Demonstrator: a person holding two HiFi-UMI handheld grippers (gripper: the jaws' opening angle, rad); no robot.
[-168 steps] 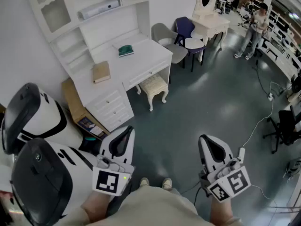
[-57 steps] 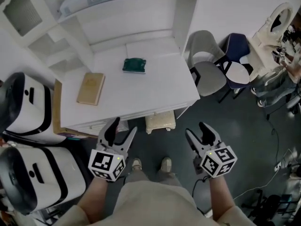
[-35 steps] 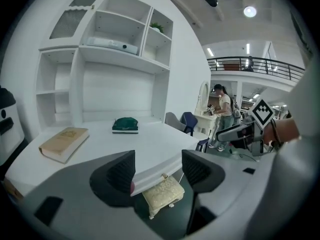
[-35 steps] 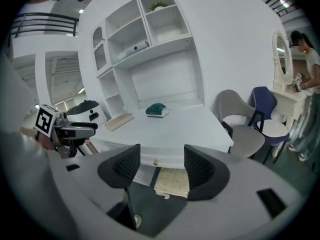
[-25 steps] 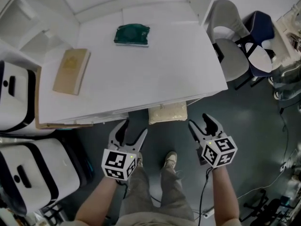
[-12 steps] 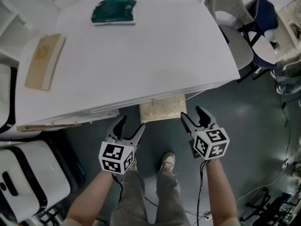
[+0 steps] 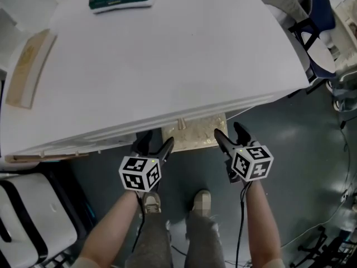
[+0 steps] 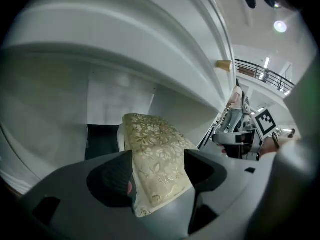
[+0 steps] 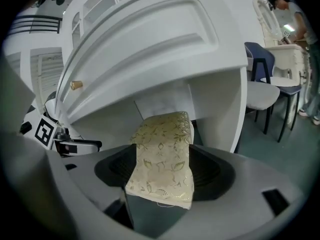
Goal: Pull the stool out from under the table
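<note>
Just ahead of the left gripper [image 7: 157, 141] and right gripper [image 7: 229, 130], the cream floral-cushioned stool [image 7: 192, 133] lies crosswise. Each straddles a near corner, jaws opening, nothing clamped

Head view looks steeply down over the table [image 7: 167, 66]; both gripper views look low, close, under it at the stool [image 8: 155, 154].

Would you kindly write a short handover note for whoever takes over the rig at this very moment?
Left gripper: jaws opening, left front corner of the stool seat between them, not clamped.
Right gripper: jaws opening, right front corner of the seat between them, not clamped.
Stool: mostly under the white table; only its front edge shows.
Done: both grippers at the seat.
Left: close on the seat, pull it out.
</note>
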